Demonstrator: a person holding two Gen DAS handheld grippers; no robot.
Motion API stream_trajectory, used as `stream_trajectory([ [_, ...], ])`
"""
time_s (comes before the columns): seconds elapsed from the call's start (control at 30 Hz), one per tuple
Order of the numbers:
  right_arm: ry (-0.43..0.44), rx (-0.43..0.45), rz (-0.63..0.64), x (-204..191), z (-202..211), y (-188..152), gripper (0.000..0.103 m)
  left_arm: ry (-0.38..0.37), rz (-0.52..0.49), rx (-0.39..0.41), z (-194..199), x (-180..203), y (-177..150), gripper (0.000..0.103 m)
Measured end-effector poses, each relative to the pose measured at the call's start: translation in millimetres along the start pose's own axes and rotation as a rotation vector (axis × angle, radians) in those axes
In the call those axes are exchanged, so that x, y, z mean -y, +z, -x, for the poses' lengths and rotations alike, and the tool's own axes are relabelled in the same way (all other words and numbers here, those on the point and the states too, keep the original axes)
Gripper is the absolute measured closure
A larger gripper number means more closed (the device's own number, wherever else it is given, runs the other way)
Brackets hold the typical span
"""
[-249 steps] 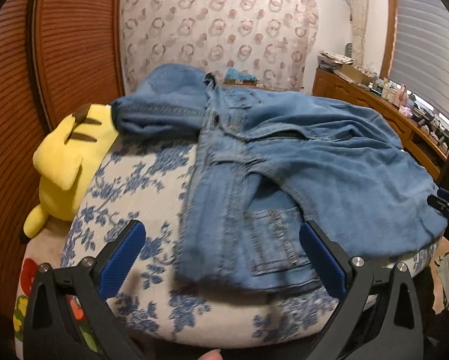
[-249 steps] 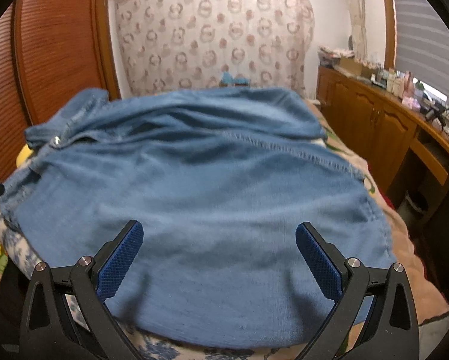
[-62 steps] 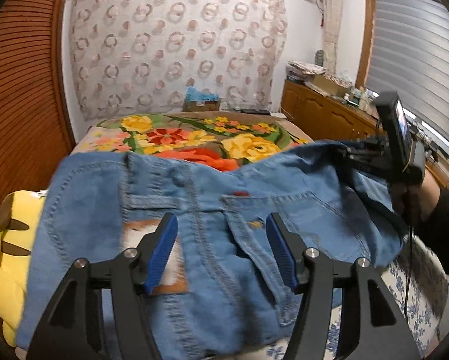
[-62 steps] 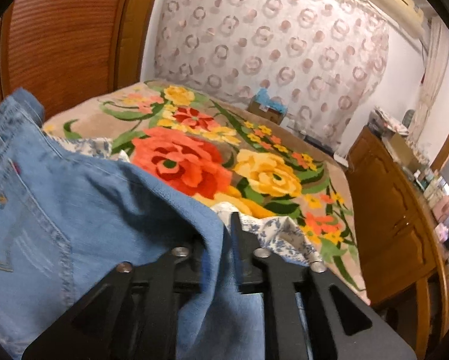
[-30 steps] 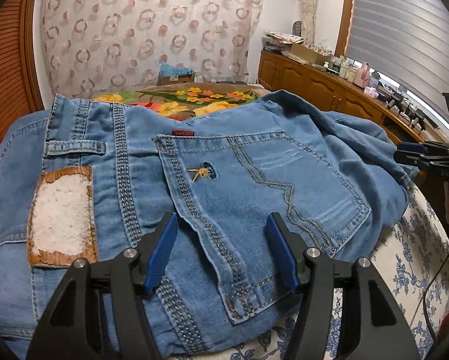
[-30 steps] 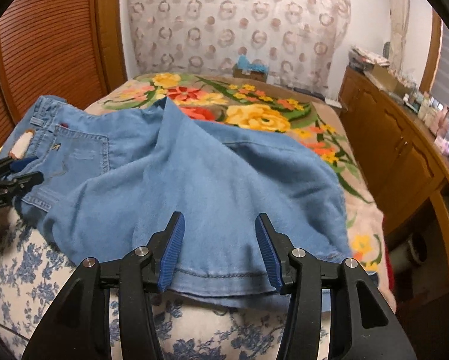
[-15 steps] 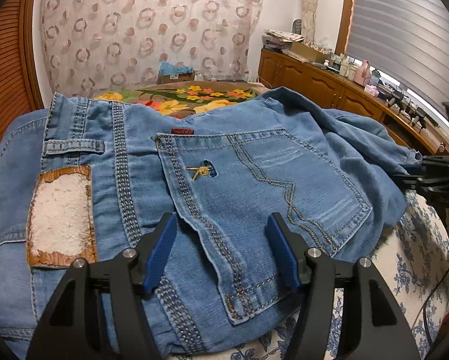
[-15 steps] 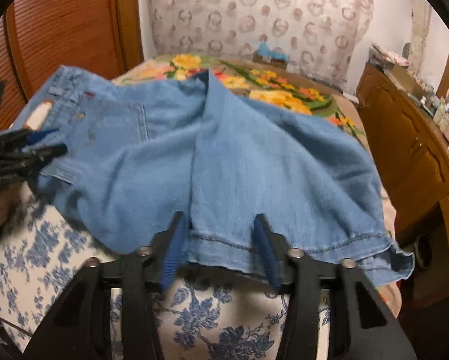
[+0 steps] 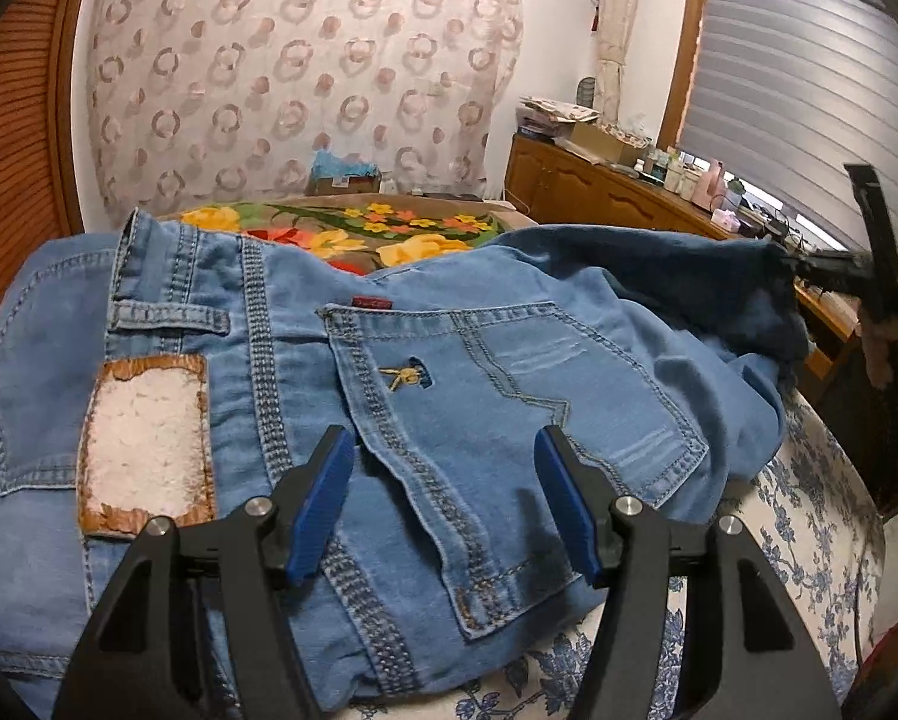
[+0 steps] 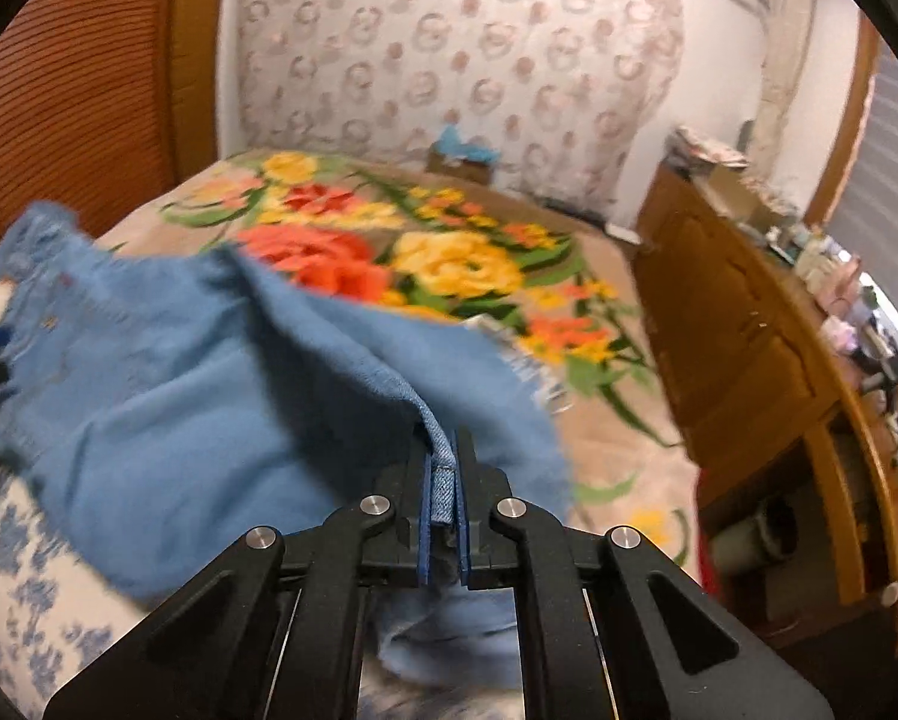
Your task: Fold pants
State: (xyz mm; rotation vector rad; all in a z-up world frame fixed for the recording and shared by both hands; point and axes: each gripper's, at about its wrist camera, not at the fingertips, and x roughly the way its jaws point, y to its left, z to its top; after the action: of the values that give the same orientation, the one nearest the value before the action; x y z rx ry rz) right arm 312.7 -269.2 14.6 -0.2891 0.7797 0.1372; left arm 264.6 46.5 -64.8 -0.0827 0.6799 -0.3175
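Jeans (image 9: 508, 372): lying back-up on the blue-flowered cover (image 9: 808, 516), waistband toward the left, leather patch (image 9: 146, 450) showing. Left gripper (image 9: 443, 492): hanging over the back pocket (image 9: 508, 414), jaws standing apart, clamping nothing. Right gripper (image 10: 444, 480): jaws pinching the hem (image 10: 443, 474), raising the leg off the cover. Floral blanket (image 10: 449, 258) and wooden cabinet (image 10: 748, 336) sitting beyond.

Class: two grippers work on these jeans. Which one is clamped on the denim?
The right gripper: its pads pinch the jeans' hem. The left gripper is open over the back pocket, gripping nothing.
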Motion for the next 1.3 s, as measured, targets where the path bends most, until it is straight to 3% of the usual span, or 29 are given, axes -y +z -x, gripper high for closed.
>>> stream_trajectory([
  [0.27,-0.106,-0.019,0.019,39.9,-34.3,23.2,0.100,0.011,-0.005,-0.002,-1.5,0.0,-2.3,0.041],
  [0.67,-0.175,-0.058,0.036,51.0,-83.0,37.5,0.099,0.022,-0.006,-0.009,-4.6,-2.9,-4.1,0.041],
  [0.7,-0.175,-0.059,0.020,54.0,-84.7,38.0,0.097,0.021,-0.006,-0.009,-4.5,-2.9,-4.1,0.041],
  [0.77,-0.199,-0.061,-0.020,60.4,-84.9,38.9,0.075,0.023,-0.005,-0.010,-4.5,-4.1,-4.6,0.041],
  [0.83,-0.200,-0.049,-0.065,68.6,-79.2,37.6,0.069,0.022,-0.007,-0.009,-4.2,-4.3,-4.6,0.041],
  [1.0,-0.170,-0.027,-0.116,72.1,-55.3,27.6,0.062,0.023,-0.008,-0.009,-4.3,-4.0,-4.2,0.041],
  [1.07,-0.146,-0.015,-0.142,71.1,-39.5,15.5,0.053,0.022,-0.009,-0.008,-4.1,-4.3,-4.4,0.041],
  [1.3,-0.096,-0.027,-0.210,59.9,1.1,-39.5,0.047,0.031,-0.021,-0.010,-2.1,-4.8,-5.3,0.041],
])
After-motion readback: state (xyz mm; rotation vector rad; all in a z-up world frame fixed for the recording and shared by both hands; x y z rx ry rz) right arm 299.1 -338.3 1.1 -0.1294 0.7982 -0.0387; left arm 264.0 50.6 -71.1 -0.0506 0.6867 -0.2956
